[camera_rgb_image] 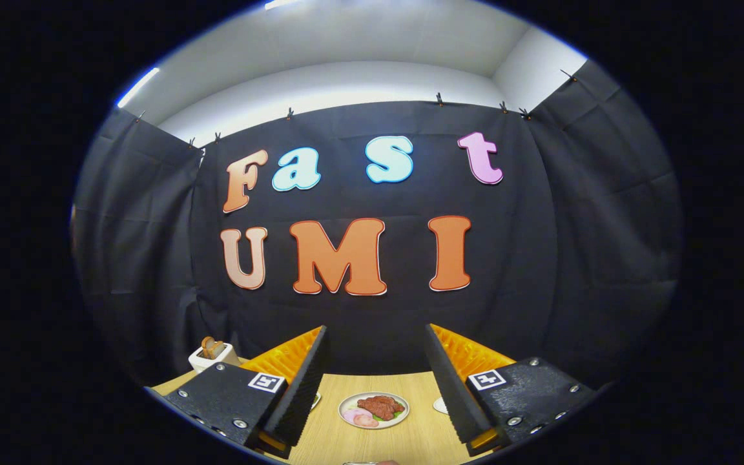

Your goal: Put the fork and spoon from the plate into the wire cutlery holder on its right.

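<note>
My gripper is open, held high above a light wooden table, with a wide gap and nothing between its fingers. Seen through that gap, a white plate of meat and sliced food lies on the table. The edge of another white dish peeks out beside the right finger. A sliver of a pale object shows beside the left finger. I cannot make out a fork, a spoon or a wire cutlery holder from this angle.
A small white toaster with brown toast stands at the table's far left corner, behind the left finger. The black cloth wall closes off the back and both sides just beyond the table's far edge.
</note>
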The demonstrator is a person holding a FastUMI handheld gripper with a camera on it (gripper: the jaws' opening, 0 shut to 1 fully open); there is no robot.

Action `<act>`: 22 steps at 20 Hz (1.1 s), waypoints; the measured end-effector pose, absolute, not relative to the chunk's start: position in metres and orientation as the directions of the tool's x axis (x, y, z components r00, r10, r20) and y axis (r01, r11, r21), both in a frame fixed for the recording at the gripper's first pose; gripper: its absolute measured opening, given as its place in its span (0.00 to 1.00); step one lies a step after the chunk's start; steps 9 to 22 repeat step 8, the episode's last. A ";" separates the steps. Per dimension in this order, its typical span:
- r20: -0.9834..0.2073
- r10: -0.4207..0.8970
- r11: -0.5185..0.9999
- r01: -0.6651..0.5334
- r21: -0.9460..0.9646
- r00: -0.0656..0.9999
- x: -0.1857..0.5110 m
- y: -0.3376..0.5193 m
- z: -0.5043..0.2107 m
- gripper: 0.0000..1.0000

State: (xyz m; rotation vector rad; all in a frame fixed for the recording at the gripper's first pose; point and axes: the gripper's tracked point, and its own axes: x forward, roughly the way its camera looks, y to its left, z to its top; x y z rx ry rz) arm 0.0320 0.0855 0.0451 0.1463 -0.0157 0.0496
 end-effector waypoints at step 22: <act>0.028 0.071 0.991 -0.073 0.116 0.997 0.035 0.098 0.046 0.88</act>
